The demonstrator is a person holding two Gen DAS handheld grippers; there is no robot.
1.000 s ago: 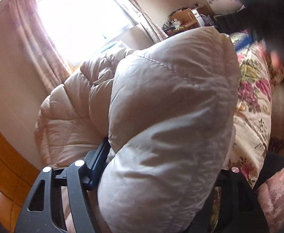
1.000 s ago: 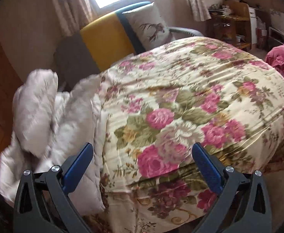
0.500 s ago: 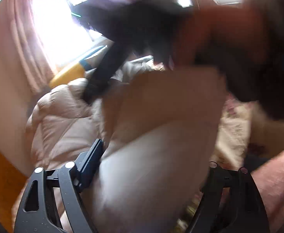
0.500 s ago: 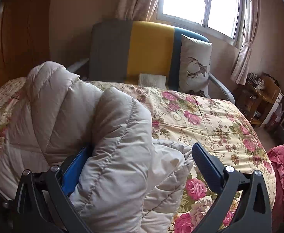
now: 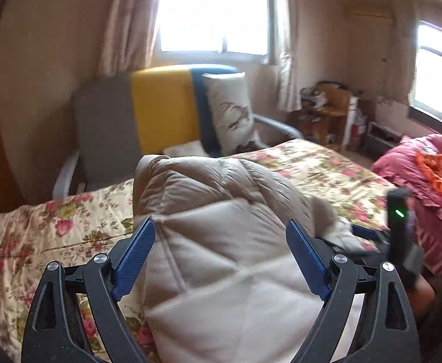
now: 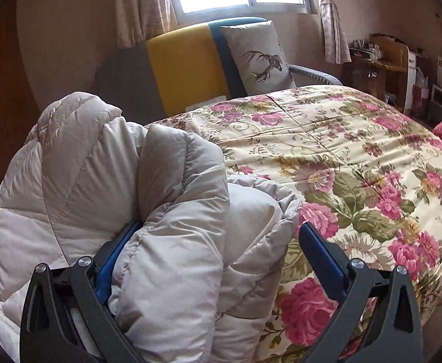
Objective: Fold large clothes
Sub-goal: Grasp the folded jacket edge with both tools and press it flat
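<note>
A: Letting go on the left gripper [image 5: 219, 252]; its jaws are opening, the puffy coat [image 5: 221, 242] between them on the near left of the bed [image 6: 357, 151].

B: Right gripper [image 6: 221, 254]?

A: Spread wide, coat bulging in, pads not pinching. I'd grab a seam edge, not bulk.

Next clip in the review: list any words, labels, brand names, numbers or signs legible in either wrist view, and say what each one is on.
None can be read.
cushion: a drawn stag's head only, no lettering.
cluttered shelf: boxes and small items, any print too small and blurred.
green light on the dark device: a lamp, not a character.
puffy jacket and floral bedspread: no label or tag shows.
</note>
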